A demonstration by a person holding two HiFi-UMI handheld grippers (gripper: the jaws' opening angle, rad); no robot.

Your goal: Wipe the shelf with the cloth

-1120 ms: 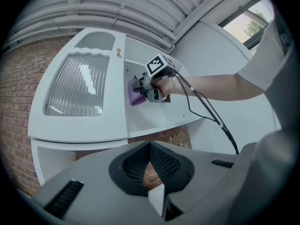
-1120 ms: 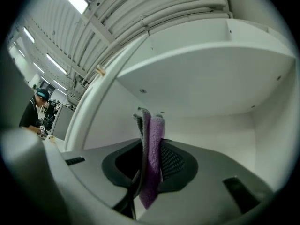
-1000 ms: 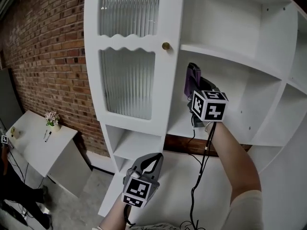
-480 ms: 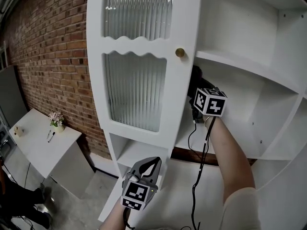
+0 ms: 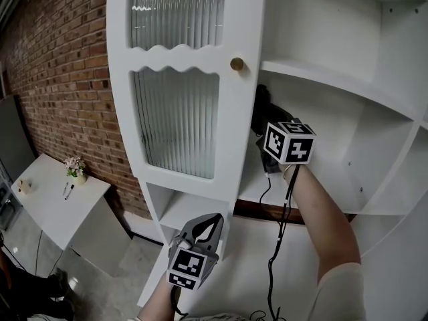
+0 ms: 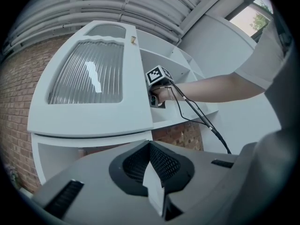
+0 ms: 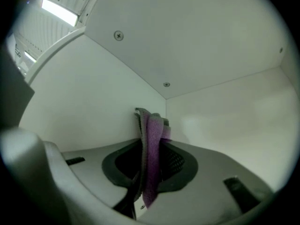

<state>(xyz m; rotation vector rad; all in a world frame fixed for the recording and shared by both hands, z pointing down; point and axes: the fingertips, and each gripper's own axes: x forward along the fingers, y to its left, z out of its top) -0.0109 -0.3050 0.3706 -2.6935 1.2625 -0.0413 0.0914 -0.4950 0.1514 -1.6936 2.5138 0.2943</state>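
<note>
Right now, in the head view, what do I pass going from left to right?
Flowers → glass pane → knob → right gripper, holding the cloth → shelf divider.

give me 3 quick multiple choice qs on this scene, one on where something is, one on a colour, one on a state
1. Where is the right tongs?
A) inside the open shelf compartment
B) over the small table
C) down at the floor

2. What colour is the cloth?
A) yellow
B) purple
C) green

3. How does the left tongs stand?
A) shut on the cloth
B) wide open
C) shut and empty

Answers:
1 A, white compartment walls surround it in the right gripper view.
2 B, purple fabric hangs between the right jaws.
3 C, its jaws meet with nothing between them.
</note>
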